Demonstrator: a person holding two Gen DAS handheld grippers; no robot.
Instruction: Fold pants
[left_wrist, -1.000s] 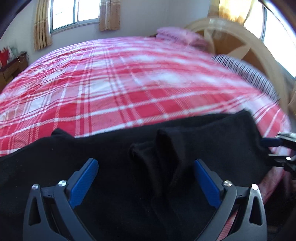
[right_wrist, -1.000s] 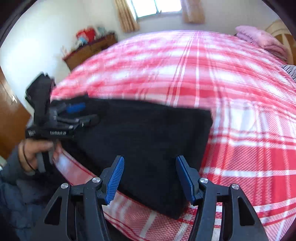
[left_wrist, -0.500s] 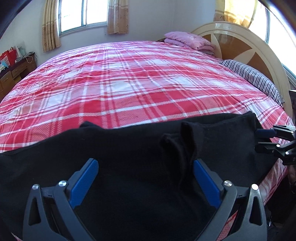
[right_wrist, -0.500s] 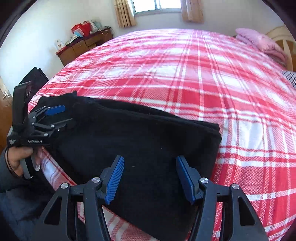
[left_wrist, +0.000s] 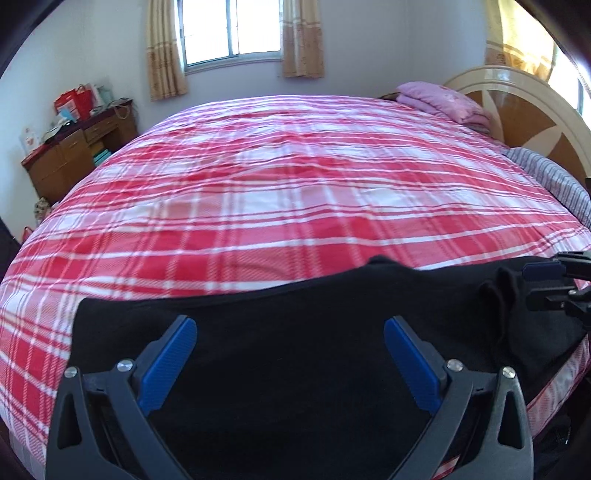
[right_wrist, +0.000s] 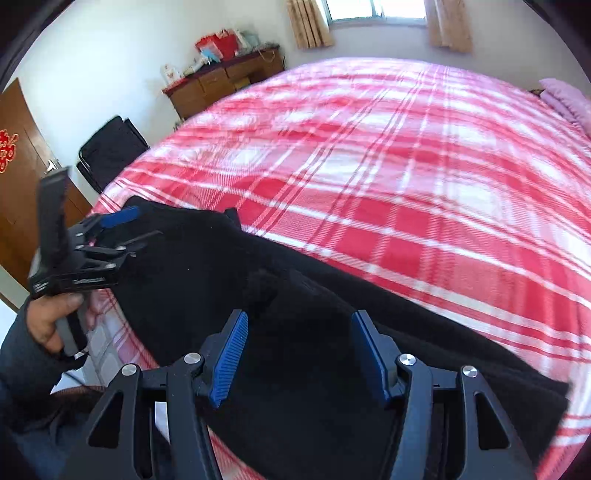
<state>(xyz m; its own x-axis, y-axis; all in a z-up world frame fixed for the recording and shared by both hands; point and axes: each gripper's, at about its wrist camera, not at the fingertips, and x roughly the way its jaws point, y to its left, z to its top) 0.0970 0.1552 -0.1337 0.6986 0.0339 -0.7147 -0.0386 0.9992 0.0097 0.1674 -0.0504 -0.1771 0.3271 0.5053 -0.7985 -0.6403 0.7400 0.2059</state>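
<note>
Black fleecy pants (left_wrist: 295, 350) lie as a broad band along the near edge of the red plaid bedspread (left_wrist: 295, 192); the left gripper (left_wrist: 290, 354) hovers above them, ribbed blue fingers apart. From the right wrist, the right gripper (right_wrist: 299, 354) hangs over the same soft cloth, likewise spread.
</note>
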